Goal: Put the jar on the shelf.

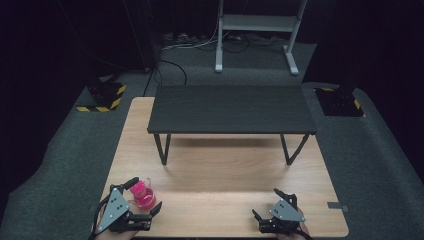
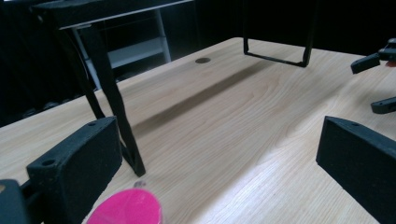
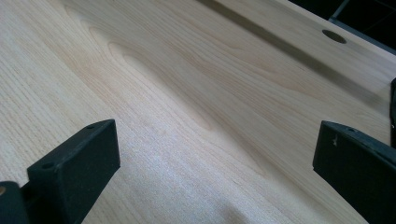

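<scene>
Down at the near edge of the wooden table (image 1: pixel 225 175), both grippers rest low, each held from below by a hand of the person. The left gripper (image 1: pixel 146 196) sits at about 7 o'clock of the table and points toward 1 o'clock; its two black jaws stand wide apart, and the pink flask (image 1: pixel 143 196) stands between them, not squeezed. In the left gripper view the flask's round pink top (image 2: pixel 125 209) appears near the left jaw, but I cannot tell if it touches. The flask has a cone-like body, glossy and translucent, with a narrow neck.

The right gripper (image 1: pixel 267 205) lies at about 5 o'clock, well apart from the flask, and points toward 10 o'clock. Its jaws are also spread and hold nothing; between them is only bare wood.

The table surface is pale wood with long wavy grain, smooth and slightly shiny. At 12 o'clock stands a dark bench (image 1: pixel 231 108) with a flat matte top and thin angled metal legs. The jaw pads look rough, like black foam blocks.
</scene>
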`<state>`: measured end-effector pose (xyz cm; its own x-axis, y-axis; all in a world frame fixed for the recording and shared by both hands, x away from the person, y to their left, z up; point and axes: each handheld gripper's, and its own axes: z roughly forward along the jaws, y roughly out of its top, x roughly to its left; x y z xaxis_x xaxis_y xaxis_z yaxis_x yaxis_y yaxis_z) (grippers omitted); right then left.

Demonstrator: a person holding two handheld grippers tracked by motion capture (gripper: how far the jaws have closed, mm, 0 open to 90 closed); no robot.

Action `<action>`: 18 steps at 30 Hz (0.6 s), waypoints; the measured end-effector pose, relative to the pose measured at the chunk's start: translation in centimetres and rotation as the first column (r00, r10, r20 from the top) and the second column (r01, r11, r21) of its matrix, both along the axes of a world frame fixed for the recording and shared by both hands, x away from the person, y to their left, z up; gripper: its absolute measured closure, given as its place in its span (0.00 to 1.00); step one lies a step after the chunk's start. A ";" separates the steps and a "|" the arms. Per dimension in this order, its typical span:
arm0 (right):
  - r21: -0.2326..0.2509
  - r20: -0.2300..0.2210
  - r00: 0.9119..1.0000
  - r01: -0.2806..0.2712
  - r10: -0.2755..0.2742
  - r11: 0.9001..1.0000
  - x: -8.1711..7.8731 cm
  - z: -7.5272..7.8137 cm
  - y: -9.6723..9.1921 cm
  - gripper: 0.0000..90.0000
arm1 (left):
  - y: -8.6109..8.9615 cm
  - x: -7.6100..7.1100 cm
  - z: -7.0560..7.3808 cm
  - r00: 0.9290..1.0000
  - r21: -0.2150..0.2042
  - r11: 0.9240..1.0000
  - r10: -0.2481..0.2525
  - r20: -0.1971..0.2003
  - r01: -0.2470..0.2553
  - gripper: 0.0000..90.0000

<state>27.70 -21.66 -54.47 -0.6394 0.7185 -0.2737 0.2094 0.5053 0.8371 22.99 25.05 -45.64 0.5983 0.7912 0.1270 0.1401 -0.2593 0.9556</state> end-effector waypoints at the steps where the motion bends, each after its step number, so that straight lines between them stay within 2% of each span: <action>1: 0.001 0.000 1.000 0.001 -0.001 1.000 0.0 0.0 0.0 0.00 | 0.1 0.0 -0.1 1.000 0.001 1.000 0.003 -0.001 -0.003 0.01; 9: -0.003 0.000 1.000 0.001 -0.001 1.000 0.0 0.0 0.0 0.00 | 1.4 0.3 -0.9 1.000 -0.005 1.000 0.030 -0.004 -0.030 0.01; 18: -0.002 0.001 1.000 0.000 0.000 1.000 0.0 0.0 0.0 0.00 | 3.1 1.0 -2.3 0.997 -0.012 0.997 0.069 -0.039 -0.070 0.01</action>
